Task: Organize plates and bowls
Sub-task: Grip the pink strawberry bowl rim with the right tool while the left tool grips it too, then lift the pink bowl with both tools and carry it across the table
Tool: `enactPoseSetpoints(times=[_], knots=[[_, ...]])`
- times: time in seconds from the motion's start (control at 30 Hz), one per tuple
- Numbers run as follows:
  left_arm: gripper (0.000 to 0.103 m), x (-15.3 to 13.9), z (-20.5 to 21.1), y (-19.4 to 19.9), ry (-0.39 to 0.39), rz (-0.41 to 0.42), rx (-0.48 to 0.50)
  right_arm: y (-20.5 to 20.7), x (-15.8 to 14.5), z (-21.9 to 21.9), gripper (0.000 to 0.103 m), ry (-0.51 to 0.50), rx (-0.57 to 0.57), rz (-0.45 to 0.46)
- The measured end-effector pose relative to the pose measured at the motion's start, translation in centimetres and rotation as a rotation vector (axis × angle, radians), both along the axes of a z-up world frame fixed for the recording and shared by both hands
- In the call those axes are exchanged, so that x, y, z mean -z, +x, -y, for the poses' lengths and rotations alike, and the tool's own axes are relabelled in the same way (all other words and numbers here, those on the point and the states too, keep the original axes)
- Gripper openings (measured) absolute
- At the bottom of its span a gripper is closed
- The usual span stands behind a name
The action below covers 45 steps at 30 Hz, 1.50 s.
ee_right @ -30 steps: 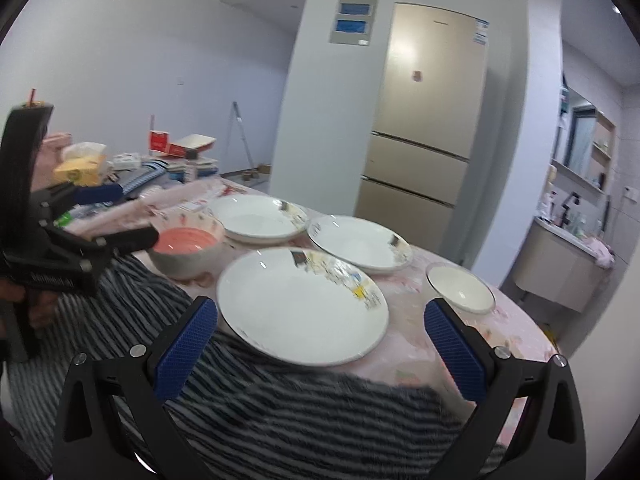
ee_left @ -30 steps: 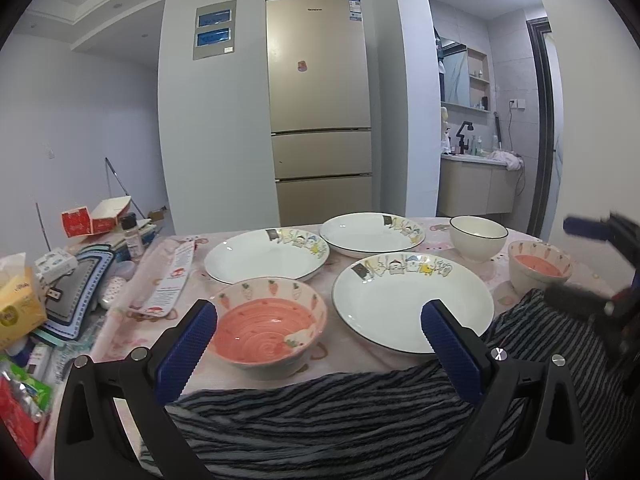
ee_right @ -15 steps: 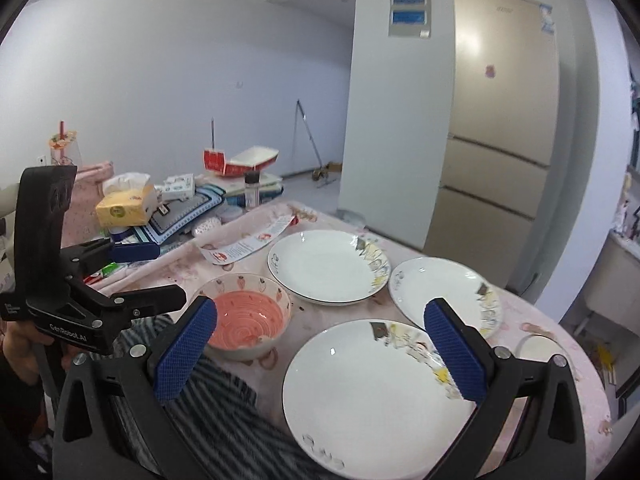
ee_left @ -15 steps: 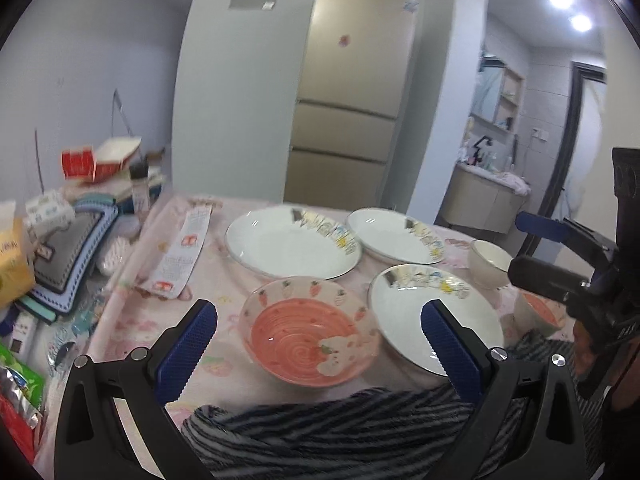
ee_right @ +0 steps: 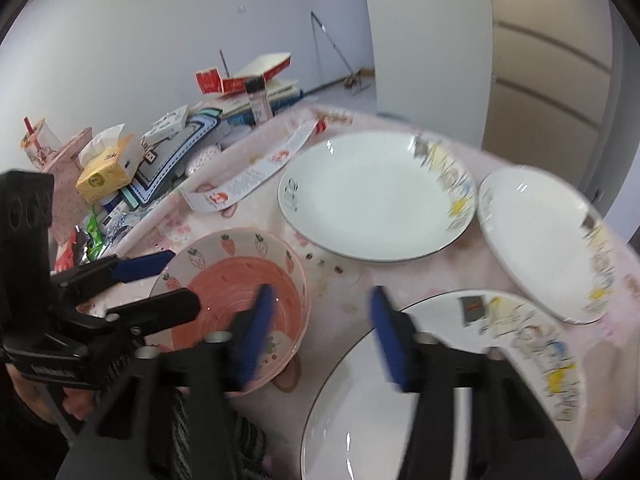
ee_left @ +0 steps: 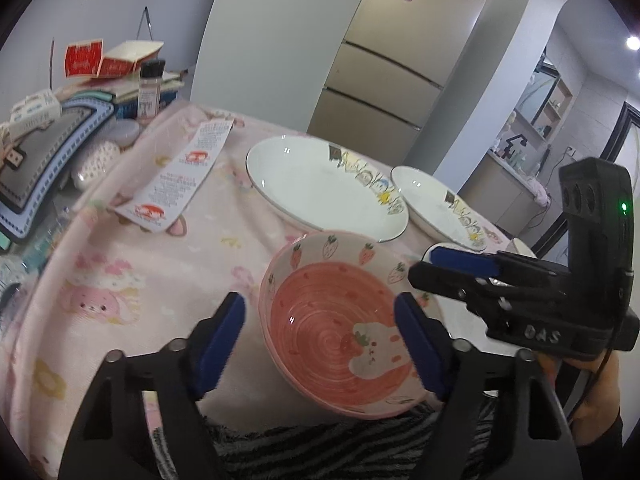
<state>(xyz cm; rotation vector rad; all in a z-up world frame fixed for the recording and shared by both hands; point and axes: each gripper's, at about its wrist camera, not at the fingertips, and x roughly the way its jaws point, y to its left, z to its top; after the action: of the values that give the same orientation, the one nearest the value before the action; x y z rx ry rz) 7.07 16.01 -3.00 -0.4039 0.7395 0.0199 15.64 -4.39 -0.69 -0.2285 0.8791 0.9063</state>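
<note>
A pink strawberry bowl (ee_left: 340,320) sits on the pink tablecloth; it also shows in the right wrist view (ee_right: 240,288). My left gripper (ee_left: 320,340) is open, its blue pads straddling the bowl's left rim and interior. My right gripper (ee_right: 322,332) is open, its left pad over the bowl's right rim; it also shows in the left wrist view (ee_left: 452,268) at the bowl's right side. Three white plates lie beyond: one behind the bowl (ee_right: 376,196), one at the far right (ee_right: 548,236), one nearest (ee_right: 440,392).
Clutter sits along the table's left edge: a tissue pack (ee_right: 108,168), a spice bottle (ee_left: 150,88), red boxes (ee_left: 108,58), a leaflet (ee_left: 180,176). A striped cloth (ee_left: 320,448) lies at the near edge. A fridge (ee_left: 400,52) stands behind.
Both grippers have moved down and in toward the pink bowl, which now lies between the left pads. The right gripper has swung left to the bowl's right rim.
</note>
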Motion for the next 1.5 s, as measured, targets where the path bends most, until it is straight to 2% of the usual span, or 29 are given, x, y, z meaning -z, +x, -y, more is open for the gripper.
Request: enactPoseSetpoints(times=[0.07,0.17,0.3,0.4,0.53,0.57,0.63,0.77,0.83,1.0,1.1,1.17,1.23,1.33,1.5], knots=[[0.062,0.6,-0.1,0.2,-0.013,-0.014,-0.002,0.1,0.6,-0.5,0.037,-0.016,-0.011,-0.014],[0.050,1.1,-0.1,0.4,0.000,-0.029,-0.014,0.5,1.4,-0.8,0.037,-0.019,-0.022,-0.047],[0.047,1.6,0.0,0.7,0.017,-0.052,-0.020,0.6,2.1,-1.2,0.037,-0.028,-0.033,-0.066],[0.038,2.0,-0.1,0.9,0.015,-0.070,-0.028,0.5,2.6,-1.6,0.032,-0.038,-0.042,-0.067],[0.036,2.5,-0.4,1.2,-0.013,-0.082,-0.022,0.4,3.6,-2.1,0.023,-0.033,-0.056,-0.091],[0.032,2.5,-0.4,1.2,-0.013,-0.083,-0.022,0.3,3.7,-2.2,0.016,-0.027,-0.062,-0.095],[0.024,2.5,-0.4,1.1,0.006,-0.091,-0.039,0.0,3.7,-2.3,0.015,-0.030,-0.060,-0.082],[0.021,2.3,-0.3,1.0,0.020,-0.079,-0.040,-0.1,3.6,-2.0,0.012,-0.009,-0.048,-0.078],[0.016,2.1,-0.2,0.8,0.021,-0.065,-0.038,0.0,3.2,-1.5,0.010,0.013,-0.038,-0.072],[0.016,1.8,-0.1,0.6,0.026,-0.050,-0.029,-0.4,2.1,-1.1,0.009,0.034,-0.037,-0.034],[0.016,1.4,0.5,0.3,0.056,-0.028,-0.021,-0.3,1.6,-0.5,0.009,0.078,-0.020,-0.051],[0.016,0.8,1.0,0.1,0.072,-0.002,-0.005,-0.4,0.9,0.1,0.010,0.108,-0.012,-0.052],[0.010,0.1,1.5,-0.1,0.106,0.015,0.004,-0.7,0.2,0.5,0.010,0.114,-0.007,-0.024],[0.008,-1.5,2.8,-0.6,0.167,0.058,0.020,-1.0,-1.2,1.7,0.010,0.152,0.003,-0.017],[0.008,-5.0,5.4,-1.2,0.191,0.118,0.063,-2.1,-4.2,4.5,0.010,0.200,0.025,0.034]])
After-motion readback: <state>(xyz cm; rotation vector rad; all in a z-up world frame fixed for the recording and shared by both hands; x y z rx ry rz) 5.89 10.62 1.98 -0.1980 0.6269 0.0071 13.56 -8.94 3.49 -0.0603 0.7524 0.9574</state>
